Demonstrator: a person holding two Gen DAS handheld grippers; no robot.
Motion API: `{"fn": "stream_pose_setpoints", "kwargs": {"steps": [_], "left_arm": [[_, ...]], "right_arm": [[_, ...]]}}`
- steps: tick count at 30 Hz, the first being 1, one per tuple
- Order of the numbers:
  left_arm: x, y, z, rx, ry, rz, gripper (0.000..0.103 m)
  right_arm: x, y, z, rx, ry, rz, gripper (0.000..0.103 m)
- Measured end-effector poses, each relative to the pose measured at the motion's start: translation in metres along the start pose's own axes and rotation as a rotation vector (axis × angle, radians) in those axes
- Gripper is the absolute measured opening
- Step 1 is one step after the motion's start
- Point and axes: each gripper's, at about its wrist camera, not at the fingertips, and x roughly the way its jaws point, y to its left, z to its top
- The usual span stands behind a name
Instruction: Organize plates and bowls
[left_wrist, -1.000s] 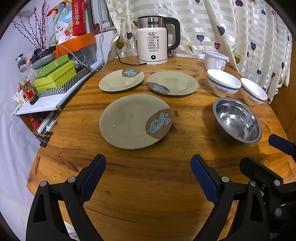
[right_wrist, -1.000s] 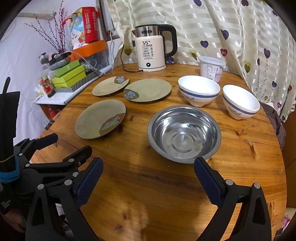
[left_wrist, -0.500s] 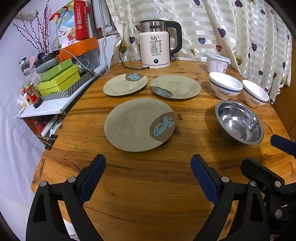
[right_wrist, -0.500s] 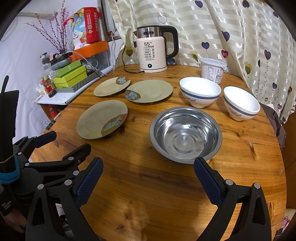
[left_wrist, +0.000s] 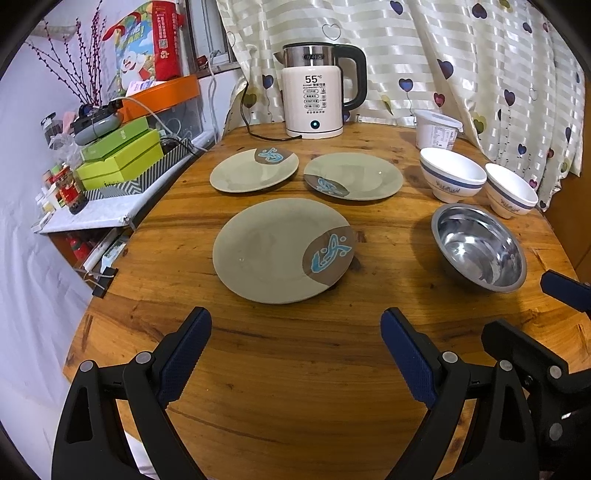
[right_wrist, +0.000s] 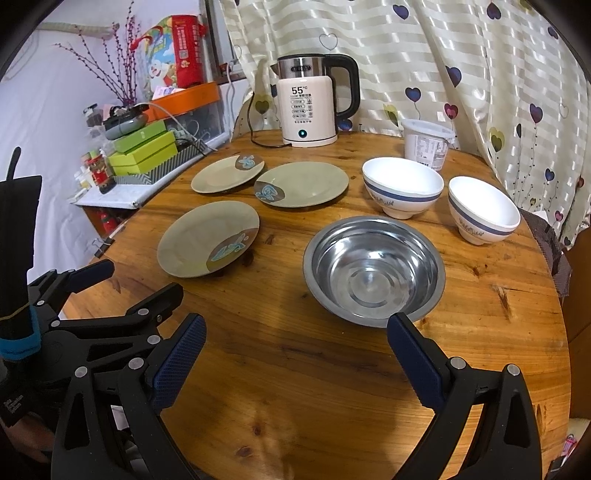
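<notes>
Olive-green nearest plate (left_wrist: 273, 251) lies flat on the round wooden table (left_wrist: 295, 387), bare, with a brown patch bearing a blue motif at its right edge. Two matching plates, far-left plate (left_wrist: 254, 170) and far-right plate (left_wrist: 354, 176), sit behind it, close together; contact cannot be confirmed. Steel bowl (right_wrist: 374, 270) stands to the right, holding nothing. Behind it, large white bowl (right_wrist: 402, 186) and small white bowl (right_wrist: 484, 208), both upright, interiors bare as far as visible. White lidded tub (right_wrist: 426, 143) and kettle (left_wrist: 317, 90) stand at the far edge.

Against the earlier frames, the crockery has not moved on the table; the left view has shifted slightly.

Left gripper (left_wrist: 295, 354): fingers wide apart, holding nothing, nearest plate just ahead between the finger lines. Right gripper (right_wrist: 295, 363): fingers likewise spread and unloaded, steel bowl's near rim just beyond the right fingertip.
</notes>
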Motion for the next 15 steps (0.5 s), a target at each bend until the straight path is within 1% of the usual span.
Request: {"fn": "stream_pose_setpoints", "kwargs": {"steps": [12, 15], "left_arm": [[-0.0043, 0.0028, 0.0013, -0.012, -0.005, -0.028, 0.093], [-0.0051, 0.0060, 0.0012, -0.030, -0.001, -0.038, 0.093]], "right_arm": [[-0.0032, -0.0009, 0.0023, -0.006, -0.013, 0.000, 0.099], [-0.0045, -0.0006, 0.0016, -0.008, -0.020, 0.006, 0.099]]}}
